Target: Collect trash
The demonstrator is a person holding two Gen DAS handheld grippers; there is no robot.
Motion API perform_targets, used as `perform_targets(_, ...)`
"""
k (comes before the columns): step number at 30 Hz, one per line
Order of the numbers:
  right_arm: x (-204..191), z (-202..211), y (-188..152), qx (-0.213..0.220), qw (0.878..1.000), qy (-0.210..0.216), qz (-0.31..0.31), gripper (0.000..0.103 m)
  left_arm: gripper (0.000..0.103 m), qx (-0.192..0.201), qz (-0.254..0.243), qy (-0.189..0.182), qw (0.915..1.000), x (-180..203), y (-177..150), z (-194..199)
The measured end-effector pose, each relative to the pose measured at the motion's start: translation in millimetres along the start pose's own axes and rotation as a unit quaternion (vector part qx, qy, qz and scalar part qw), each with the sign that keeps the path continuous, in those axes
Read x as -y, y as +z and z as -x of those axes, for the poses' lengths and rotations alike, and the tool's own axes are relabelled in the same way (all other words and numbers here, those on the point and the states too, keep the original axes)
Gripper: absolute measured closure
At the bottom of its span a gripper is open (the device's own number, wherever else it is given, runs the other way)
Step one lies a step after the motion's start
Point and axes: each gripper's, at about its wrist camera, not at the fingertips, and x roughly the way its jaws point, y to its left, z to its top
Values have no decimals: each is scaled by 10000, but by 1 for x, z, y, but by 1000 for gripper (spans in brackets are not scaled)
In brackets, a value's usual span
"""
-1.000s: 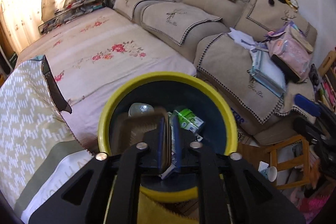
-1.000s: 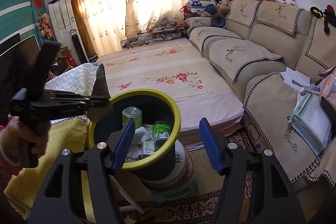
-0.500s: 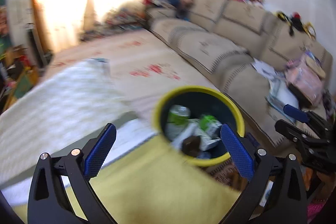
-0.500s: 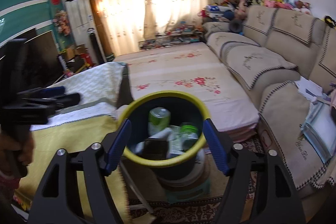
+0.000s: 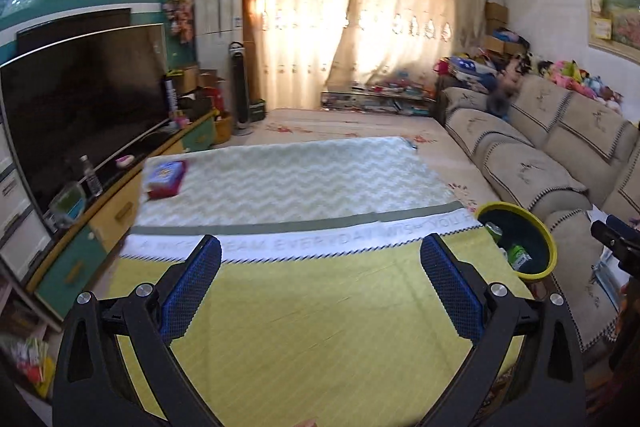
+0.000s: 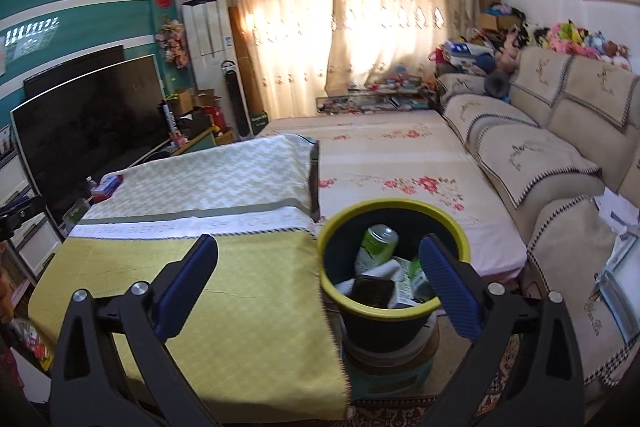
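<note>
Left gripper (image 5: 320, 283) is spread wide over the yellow cloth (image 5: 320, 339), nothing between its jaws. Right gripper (image 6: 318, 285) has just been opening, also empty, its right finger covering part of the bin (image 6: 332, 227). The bin sits just beside the table corner, holding a green can (image 6: 376, 243), a dark tray (image 6: 370, 291) and cartons, mostly buried. A packet (image 5: 165, 178) on the far cloth is blurred.

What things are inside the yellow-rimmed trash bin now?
In the trash bin a green can, a dark flat tray, white paper and green-labelled packaging show. Anything under them is covered.
</note>
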Motion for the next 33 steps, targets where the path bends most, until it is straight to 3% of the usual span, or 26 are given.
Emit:
perform_targets(5, -15, 16, 3, 149, 9998, 65, 107, 7, 5, 79, 194, 299, 9993, -29, -21, 31)
perform_targets(13, -29, 32, -4, 243, 9992, -42, 299, 7, 5, 257, 405, 361, 9982, -38, -42, 63)
perform_targets(33, -34, 26, -1, 170, 9995, -13, 274, 7, 5, 289, 449, 312, 9981, -40, -44, 65)
